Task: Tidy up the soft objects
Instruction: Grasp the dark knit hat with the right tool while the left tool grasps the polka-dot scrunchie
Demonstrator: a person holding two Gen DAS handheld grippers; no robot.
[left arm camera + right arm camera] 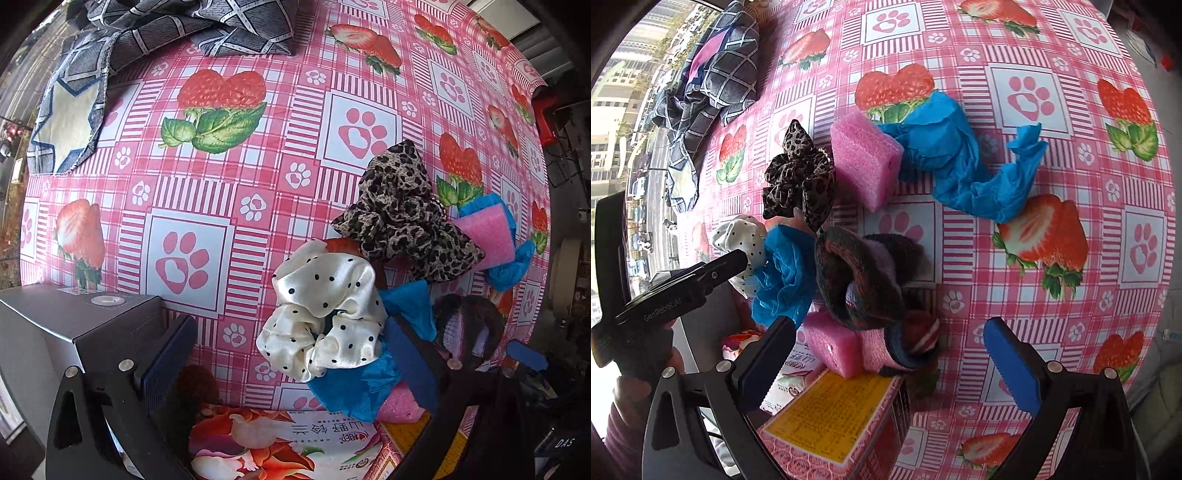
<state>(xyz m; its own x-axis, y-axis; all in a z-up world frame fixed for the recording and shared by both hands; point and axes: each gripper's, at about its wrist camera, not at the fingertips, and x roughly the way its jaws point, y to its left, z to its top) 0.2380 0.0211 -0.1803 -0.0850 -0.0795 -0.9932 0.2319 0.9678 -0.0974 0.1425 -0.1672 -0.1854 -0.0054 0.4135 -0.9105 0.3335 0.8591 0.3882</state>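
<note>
In the left wrist view my left gripper (pixel 291 362) points down at the table, open, with a white polka-dot scrunchie (pixel 325 314) between its fingers; only the right pad is close to it. A leopard scrunchie (pixel 402 210) and a pink foam block (pixel 487 236) lie just beyond, amid crumpled blue tissue (pixel 354 391). My right gripper (pixel 888 363) is open above a dark knitted piece (pixel 860 280), a second pink foam block (pixel 831 343) and a printed box (pixel 842 417). In the right wrist view one of the left gripper's fingers (pixel 731 264) touches the white scrunchie (pixel 738 236).
A grey patterned cloth (pixel 166 29) lies bunched at the far left of the strawberry tablecloth (pixel 221 192). A grey box (pixel 55 325) stands by my left finger. More blue tissue (pixel 953 162) and a pink foam block (pixel 864 158) lie mid-table. A flowered pack (pixel 280 443) sits at the near edge.
</note>
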